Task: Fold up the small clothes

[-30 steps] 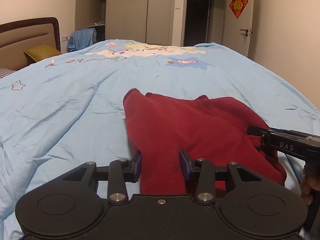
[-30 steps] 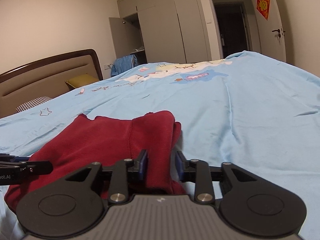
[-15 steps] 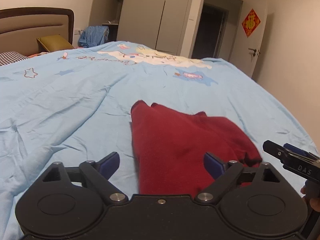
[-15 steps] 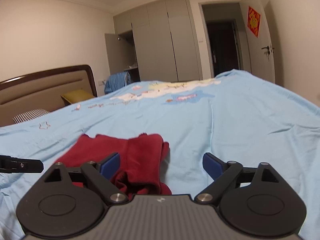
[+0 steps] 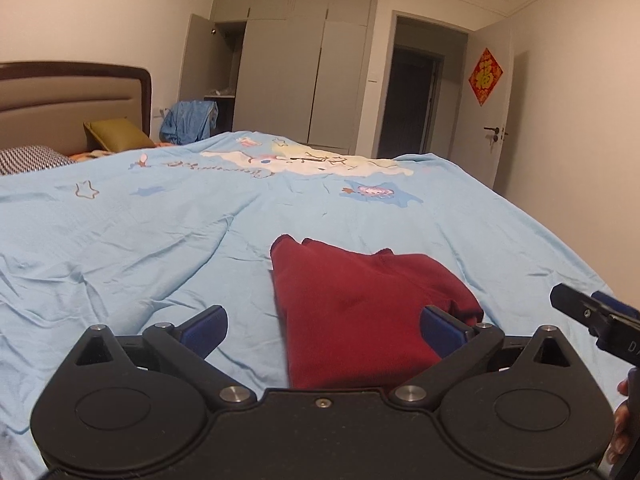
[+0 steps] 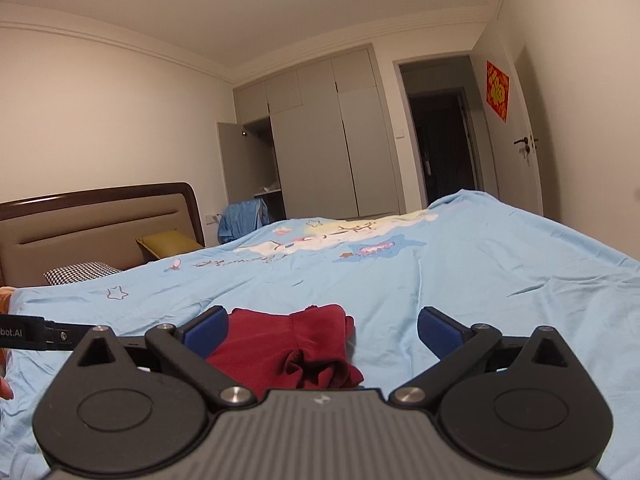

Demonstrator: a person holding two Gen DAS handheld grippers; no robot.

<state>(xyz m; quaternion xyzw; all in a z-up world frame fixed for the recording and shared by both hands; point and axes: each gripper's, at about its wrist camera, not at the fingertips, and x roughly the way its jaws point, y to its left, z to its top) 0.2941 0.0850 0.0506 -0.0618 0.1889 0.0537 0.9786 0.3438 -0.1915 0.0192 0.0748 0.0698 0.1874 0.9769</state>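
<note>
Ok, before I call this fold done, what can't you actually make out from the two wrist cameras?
- Near edge of the red garment: left wrist view, hidden under the left gripper body.
- Same edge in the right wrist view: covered by the right gripper body.
- Layers beneath its top surface: covered by the garment itself.
- The open wardrobe shelf contents: too small.
- Quilt edge nearest the person: cut off by the frame.

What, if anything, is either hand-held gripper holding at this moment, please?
Nothing. The left hand-held gripper and right hand-held gripper are both open, and the red garment lies free on the blue bedspread.
</note>
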